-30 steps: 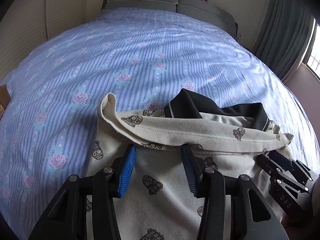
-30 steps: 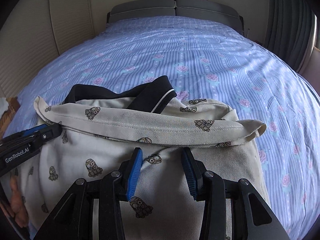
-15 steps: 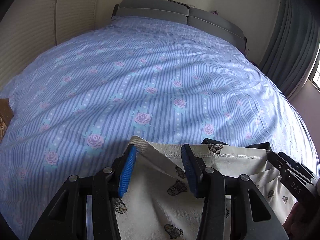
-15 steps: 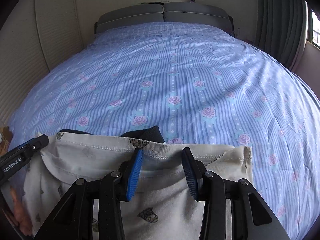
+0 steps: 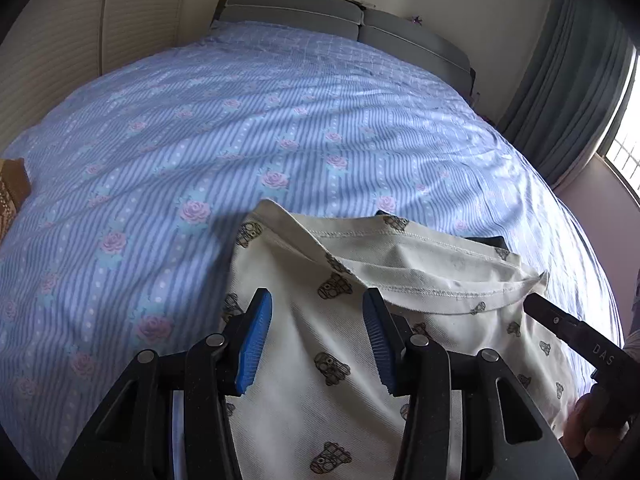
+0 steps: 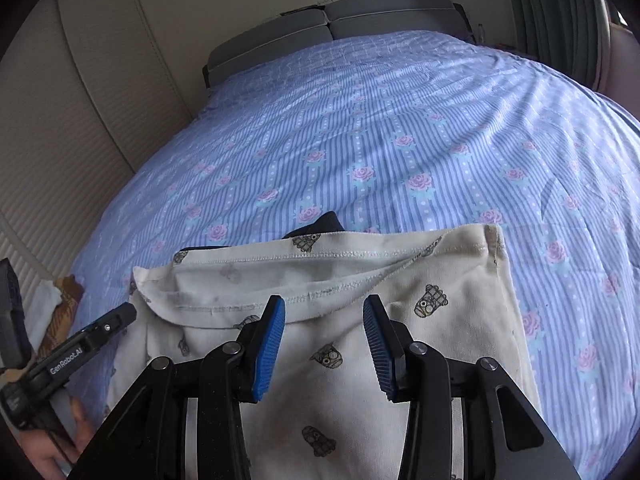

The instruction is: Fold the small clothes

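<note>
A cream garment [image 5: 400, 272] printed with small dark figures lies folded on the bed, its stitched hem turned over on top. A black collar [image 5: 486, 240] just peeks out beyond the hem, also showing as the collar [image 6: 326, 222] in the right wrist view. My left gripper [image 5: 317, 296] hovers over the garment's left half, open, with cloth lying under the gap but nothing pinched. My right gripper [image 6: 324, 302] stands open over the garment [image 6: 340, 264] just short of the hem. Each view catches the other tool: the right gripper [image 5: 560, 320] and the left gripper [image 6: 116, 316].
The blue striped, rose-patterned bedsheet [image 5: 280, 120] stretches back to a grey headboard [image 5: 320, 12]. Curtains [image 5: 568, 100] and a window [image 5: 628, 140] stand to the right. A brown and white cloth [image 6: 60, 304] lies at the bed's left edge. A hand [image 6: 48, 452] holds the left tool.
The turned-over hem now lies farther up, covering most of the black collar that showed a second ago. Both grippers have drawn back and risen since half a second ago; the right one has rolled.
</note>
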A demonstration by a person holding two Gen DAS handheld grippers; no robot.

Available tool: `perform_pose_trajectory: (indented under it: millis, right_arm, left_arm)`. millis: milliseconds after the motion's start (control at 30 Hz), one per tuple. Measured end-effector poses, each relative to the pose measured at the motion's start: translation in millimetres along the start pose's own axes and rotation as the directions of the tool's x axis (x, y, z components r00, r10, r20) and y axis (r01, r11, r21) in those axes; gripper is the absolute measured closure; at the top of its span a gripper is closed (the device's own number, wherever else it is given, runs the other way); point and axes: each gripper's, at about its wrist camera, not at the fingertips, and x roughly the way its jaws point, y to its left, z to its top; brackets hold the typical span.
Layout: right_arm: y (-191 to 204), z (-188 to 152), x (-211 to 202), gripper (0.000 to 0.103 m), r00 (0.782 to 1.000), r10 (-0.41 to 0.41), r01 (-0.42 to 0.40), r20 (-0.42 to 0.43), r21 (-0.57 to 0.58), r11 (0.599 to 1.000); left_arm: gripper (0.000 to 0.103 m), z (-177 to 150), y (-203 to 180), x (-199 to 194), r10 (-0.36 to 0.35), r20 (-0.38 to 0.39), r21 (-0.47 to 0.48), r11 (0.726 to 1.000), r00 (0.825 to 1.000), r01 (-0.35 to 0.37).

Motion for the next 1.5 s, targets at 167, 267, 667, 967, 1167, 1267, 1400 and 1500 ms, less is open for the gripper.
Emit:
perform_pose_trajectory:
  millis: [167,267,667,967,1167,1267,1400,1500]
  right_arm:
    - [-21,-3,12,0.061,0.998,0.046,-0.043,-0.032,0.085,0.995]
    - [-32,1,19,0.061,0.996,0.085,-0.078,-0.039,0.151,0.986]
    - [-33,19,30,0.097,0.994,0.113,-0.111,-0.005,0.144,0.983]
    - [-37,45,31,0.097,0.995,0.094,-0.1,0.046,0.156,0.983]
    - [-44,43,35,0.093,0.997,0.073,-0.073,0.009,0.172,0.982]
    - [-34,36,21,0.071,0.999,0.024,-0.026,0.027,0.095,0.995]
    - [-11,25,1,0.064,0.998,0.005,-0.002,0.068,-0.044,0.999]
    - [9,19,2,0.064,0.998,-0.009,0.018,0.057,-0.152,0.988]
  left_arm:
    - [0.057,-3,-20,13,-0.02,-0.016,0.026,0.999,1.0,0.021]
    - [0.057,0,-23,21,-0.043,-0.021,0.01,0.999,0.999,0.043]
    - [0.092,28,-11,37,-0.077,0.008,-0.054,0.996,0.997,0.077]
    - [0.092,46,3,45,-0.037,0.033,-0.093,0.995,0.999,0.04]
    - [0.092,43,9,37,-0.03,0.04,-0.079,0.996,0.999,0.033]
    - [0.084,35,2,22,-0.028,0.052,-0.019,0.999,0.998,0.029]
    - [0.076,21,-12,11,-0.039,0.058,0.055,0.998,0.998,0.036]
    - [0.076,15,-22,15,-0.046,0.03,0.095,0.995,0.998,0.043]
